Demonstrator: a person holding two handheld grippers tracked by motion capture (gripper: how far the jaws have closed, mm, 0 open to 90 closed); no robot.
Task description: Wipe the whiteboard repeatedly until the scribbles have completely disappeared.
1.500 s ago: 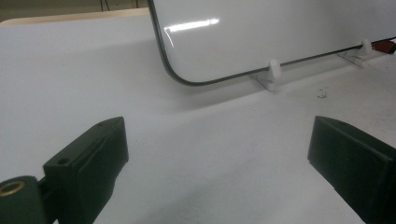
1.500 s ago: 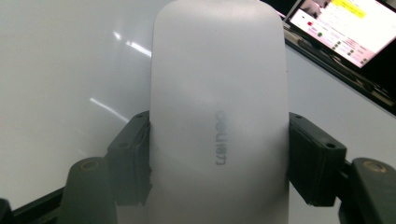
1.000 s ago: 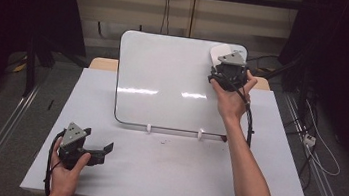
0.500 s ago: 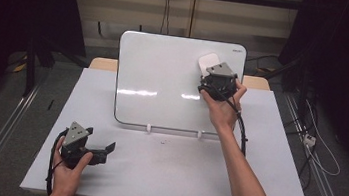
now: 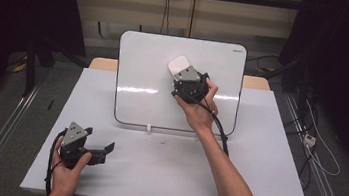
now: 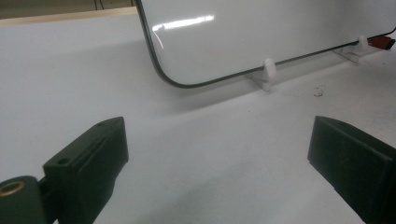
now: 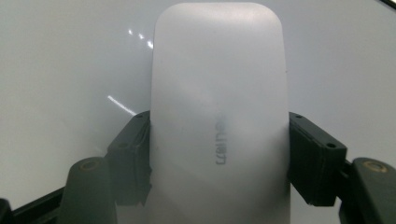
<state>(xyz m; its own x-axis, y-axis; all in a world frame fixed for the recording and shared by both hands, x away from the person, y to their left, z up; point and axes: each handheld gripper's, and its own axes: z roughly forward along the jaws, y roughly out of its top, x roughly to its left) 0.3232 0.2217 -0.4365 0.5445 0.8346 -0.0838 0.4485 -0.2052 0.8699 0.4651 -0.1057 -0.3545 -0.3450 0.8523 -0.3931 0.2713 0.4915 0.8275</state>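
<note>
A whiteboard (image 5: 145,74) stands tilted on small white feet at the back of the table. My right gripper (image 5: 185,76) is shut on a white eraser (image 5: 178,65) and presses it flat on the board's upper middle. In the right gripper view the eraser (image 7: 218,116) sits between both black jaws, against the glossy board (image 7: 60,60). My left gripper (image 5: 105,149) rests open on the table near the front left, nothing between its jaws. The left gripper view shows the whiteboard's lower corner (image 6: 233,42) and a white foot (image 6: 268,68) ahead.
The white table (image 5: 266,154) stretches around the board. A small dark speck (image 6: 319,92) lies on the table near the board's foot. Cables (image 5: 317,146) run along the floor at the right. Dark curtains flank both sides.
My right gripper has carried the eraser leftward and slightly down across the board, from its upper right corner to its upper middle. The left gripper has stayed put.
</note>
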